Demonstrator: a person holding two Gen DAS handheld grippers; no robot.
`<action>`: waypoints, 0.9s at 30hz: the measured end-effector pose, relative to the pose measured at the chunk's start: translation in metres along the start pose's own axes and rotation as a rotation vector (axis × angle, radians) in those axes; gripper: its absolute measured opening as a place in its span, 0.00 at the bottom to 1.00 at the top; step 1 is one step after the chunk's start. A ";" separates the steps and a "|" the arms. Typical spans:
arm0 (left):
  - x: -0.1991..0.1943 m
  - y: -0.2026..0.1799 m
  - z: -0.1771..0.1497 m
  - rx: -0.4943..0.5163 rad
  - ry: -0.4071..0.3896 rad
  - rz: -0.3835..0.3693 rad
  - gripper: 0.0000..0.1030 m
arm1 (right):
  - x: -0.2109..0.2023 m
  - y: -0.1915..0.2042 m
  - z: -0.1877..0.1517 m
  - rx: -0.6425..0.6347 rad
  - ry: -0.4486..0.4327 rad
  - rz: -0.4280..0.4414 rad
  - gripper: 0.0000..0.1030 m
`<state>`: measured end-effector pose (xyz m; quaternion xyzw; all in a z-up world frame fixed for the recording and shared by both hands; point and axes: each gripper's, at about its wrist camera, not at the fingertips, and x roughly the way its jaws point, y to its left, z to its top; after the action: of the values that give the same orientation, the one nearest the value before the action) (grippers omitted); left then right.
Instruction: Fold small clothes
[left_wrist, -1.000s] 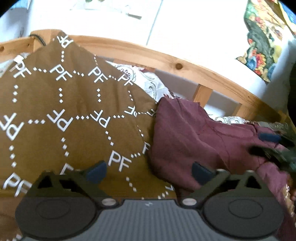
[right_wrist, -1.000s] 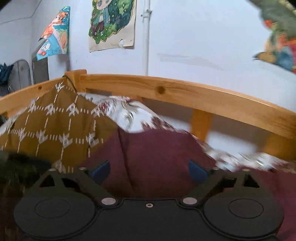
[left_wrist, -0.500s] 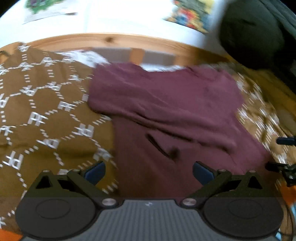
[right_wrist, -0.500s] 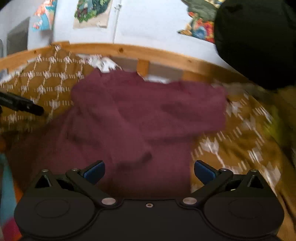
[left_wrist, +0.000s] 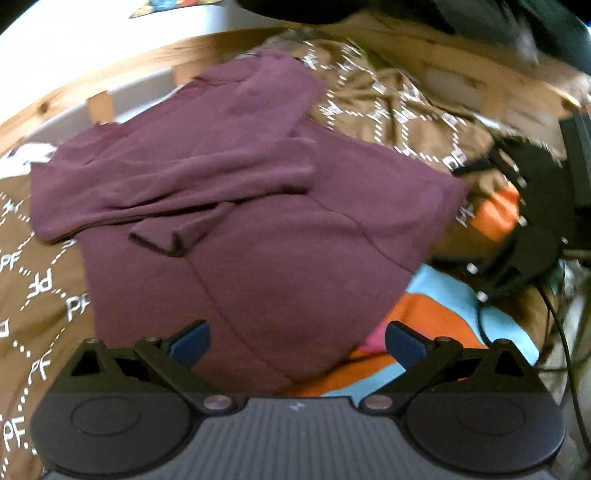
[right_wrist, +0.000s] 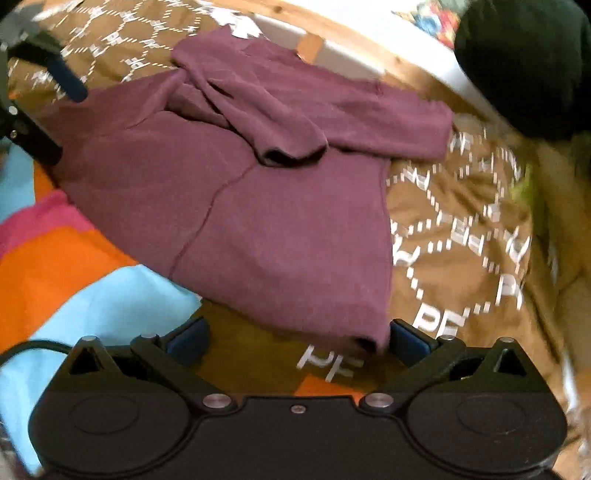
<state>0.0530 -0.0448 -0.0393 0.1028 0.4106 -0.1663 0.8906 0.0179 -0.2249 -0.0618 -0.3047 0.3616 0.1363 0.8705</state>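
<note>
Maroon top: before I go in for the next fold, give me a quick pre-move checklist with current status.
1. Left gripper open and holding nothing: ok.
2. Right gripper open and holding nothing: ok.
3. Maroon top lying on the brown PF blanket, within view of both cameras: ok.
4. Sleeves folded in across the body: ok, both lie over the chest, cuff uppermost.
5. Body lying flat: cannot tell, image is blurred.
6. Hem corner close to the right gripper's fingers: ok.
</note>
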 end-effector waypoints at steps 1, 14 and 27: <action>0.002 -0.003 0.000 0.014 0.007 0.003 0.99 | 0.001 0.004 0.000 -0.032 -0.014 -0.021 0.99; 0.023 -0.005 -0.006 -0.003 0.068 -0.005 0.99 | 0.011 0.005 0.007 -0.075 -0.103 -0.063 0.98; 0.028 -0.007 -0.006 -0.013 0.077 0.002 0.99 | 0.016 -0.027 0.026 0.309 -0.140 0.165 0.32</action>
<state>0.0632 -0.0554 -0.0652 0.1037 0.4454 -0.1585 0.8751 0.0554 -0.2294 -0.0474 -0.1264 0.3404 0.1712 0.9159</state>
